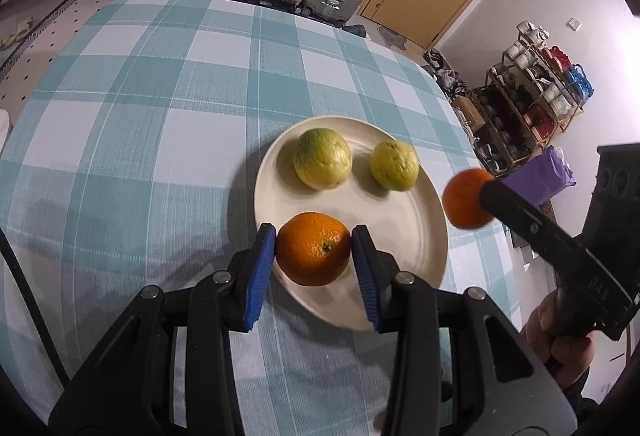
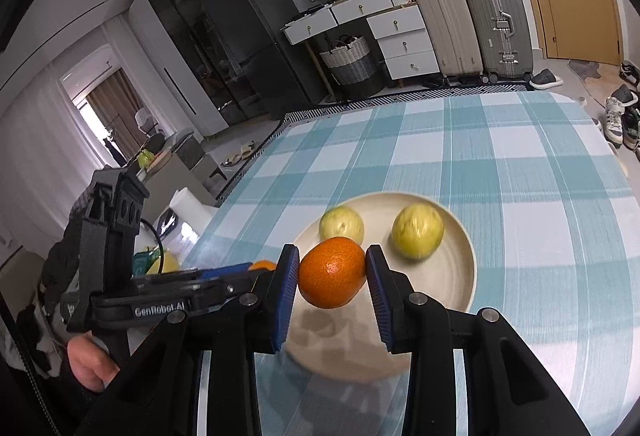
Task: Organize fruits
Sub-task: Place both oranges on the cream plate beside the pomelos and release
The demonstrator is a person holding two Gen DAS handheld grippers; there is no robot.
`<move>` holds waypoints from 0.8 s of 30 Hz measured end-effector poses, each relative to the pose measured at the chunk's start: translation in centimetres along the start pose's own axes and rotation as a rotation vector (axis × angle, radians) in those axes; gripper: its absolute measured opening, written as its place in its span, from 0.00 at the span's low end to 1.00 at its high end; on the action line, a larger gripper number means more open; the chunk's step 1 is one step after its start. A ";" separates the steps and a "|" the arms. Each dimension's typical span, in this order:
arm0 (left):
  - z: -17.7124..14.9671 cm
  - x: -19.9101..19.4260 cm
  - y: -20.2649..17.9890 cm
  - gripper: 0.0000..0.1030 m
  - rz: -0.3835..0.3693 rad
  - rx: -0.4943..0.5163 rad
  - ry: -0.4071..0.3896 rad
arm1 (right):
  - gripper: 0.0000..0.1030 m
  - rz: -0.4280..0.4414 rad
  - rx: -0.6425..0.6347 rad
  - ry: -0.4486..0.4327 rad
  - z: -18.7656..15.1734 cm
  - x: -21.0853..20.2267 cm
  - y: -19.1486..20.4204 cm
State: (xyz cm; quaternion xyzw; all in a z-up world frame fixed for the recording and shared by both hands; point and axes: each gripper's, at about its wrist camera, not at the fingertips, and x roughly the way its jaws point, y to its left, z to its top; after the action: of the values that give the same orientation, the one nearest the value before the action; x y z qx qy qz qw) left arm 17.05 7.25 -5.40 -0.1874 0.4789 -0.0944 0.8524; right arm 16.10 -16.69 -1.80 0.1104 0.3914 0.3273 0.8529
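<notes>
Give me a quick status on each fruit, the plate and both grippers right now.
Left gripper: shut on the larger orange.
Larger orange: clamped between the blue pads, over the plate's near edge.
Right gripper: shut on the smaller orange.
Smaller orange: held in the air above the plate.
Two green fruits: lying apart on the plate, untouched.
Plate: flat on the checked tablecloth.

surface: bench (image 1: 152, 84) under a blue-and-white checked cloth (image 2: 500, 164) | directly on cloth: a cream plate (image 1: 424, 236) | plate's place: near the bench's right edge
</notes>
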 end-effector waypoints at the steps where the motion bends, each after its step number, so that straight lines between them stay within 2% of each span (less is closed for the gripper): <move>1: 0.3 0.3 0.2 0.35 0.001 -0.004 0.002 | 0.34 -0.002 0.001 0.002 0.4 0.4 -0.2; 8: 1.8 2.1 0.7 0.35 0.000 -0.006 0.016 | 0.34 -0.017 -0.014 0.023 2.2 3.6 -1.0; 22: 2.4 4.8 1.4 0.35 -0.033 -0.018 0.066 | 0.34 -0.052 -0.039 0.030 3.0 7.4 -1.5; 24: 2.5 4.9 1.4 0.35 -0.033 -0.019 0.061 | 0.34 -0.083 -0.048 0.029 2.9 8.0 -1.5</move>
State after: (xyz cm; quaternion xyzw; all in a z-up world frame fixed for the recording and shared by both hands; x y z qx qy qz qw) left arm 21.67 7.48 -8.61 -0.2002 0.5025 -0.1097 0.8339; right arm 22.76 -12.48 -5.28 0.0686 0.4002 0.3026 0.8623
